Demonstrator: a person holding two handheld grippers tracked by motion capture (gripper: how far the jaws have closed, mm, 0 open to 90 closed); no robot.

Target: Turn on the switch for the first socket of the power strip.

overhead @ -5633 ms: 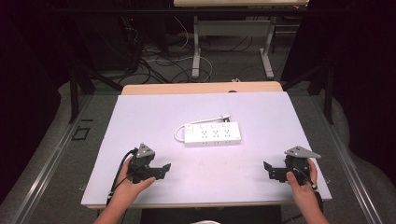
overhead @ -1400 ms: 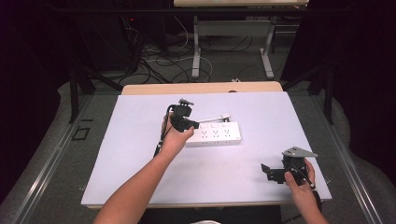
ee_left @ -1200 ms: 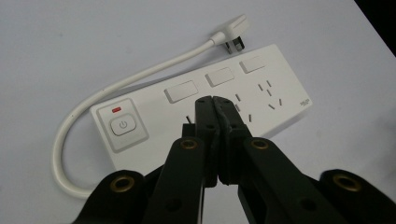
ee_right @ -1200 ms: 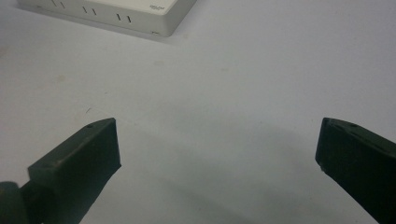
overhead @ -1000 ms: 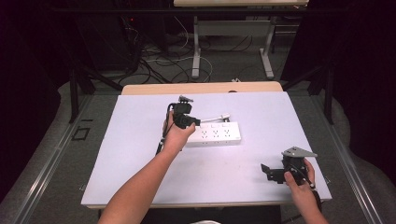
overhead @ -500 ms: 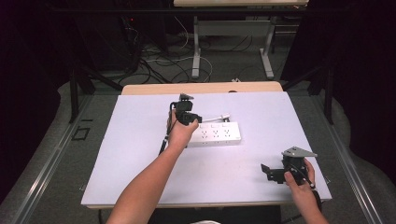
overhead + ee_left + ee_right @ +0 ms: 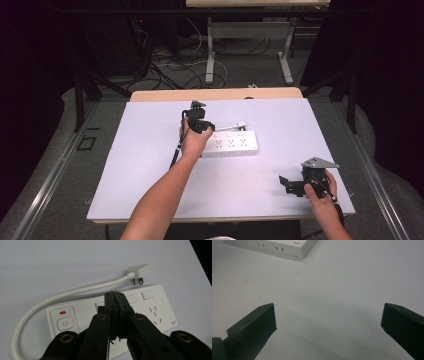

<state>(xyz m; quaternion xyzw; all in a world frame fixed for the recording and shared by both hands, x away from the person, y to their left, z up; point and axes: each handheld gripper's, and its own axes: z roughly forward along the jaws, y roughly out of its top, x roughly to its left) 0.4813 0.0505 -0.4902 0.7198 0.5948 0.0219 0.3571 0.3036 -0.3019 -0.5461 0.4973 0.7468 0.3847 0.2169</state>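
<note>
- At the middle of the counter [image 7: 150, 165], a white power strip [image 7: 231, 144] is lying flat, its long side running left to right, and the left gripper [image 7: 115, 295] is hovering over its left half with the fingers pressed together, holding nothing.
- In the left gripper view, the closed tips are sitting over the row of small rocker switches [image 7: 147, 295], right of the main power button [image 7: 65, 323] with its little red light [image 7: 62, 312].
- The step in hand is looking like a press on a switch with the closed tips; to do it well, the hand should be coming straight down on one switch, keeping the tips together so they are not slipping into a socket hole or nudging the strip sideways.
- A light, short push is likely enough, since nothing is pinning the strip to the counter and it could be sliding under a slanted push.
- The strip's white cord [image 7: 62, 295] is curling round from the left end to the far side, ending in a plug [image 7: 138, 272] lying loose just beyond the strip; it is staying clear of the switches.
- The right gripper [image 7: 299, 184] is resting at the near right of the counter, well apart from the strip, its fingers [image 7: 254, 325] standing wide with nothing between them.
- Beyond the counter, desk legs and dark cables are lying on the floor, out of the way.
</note>
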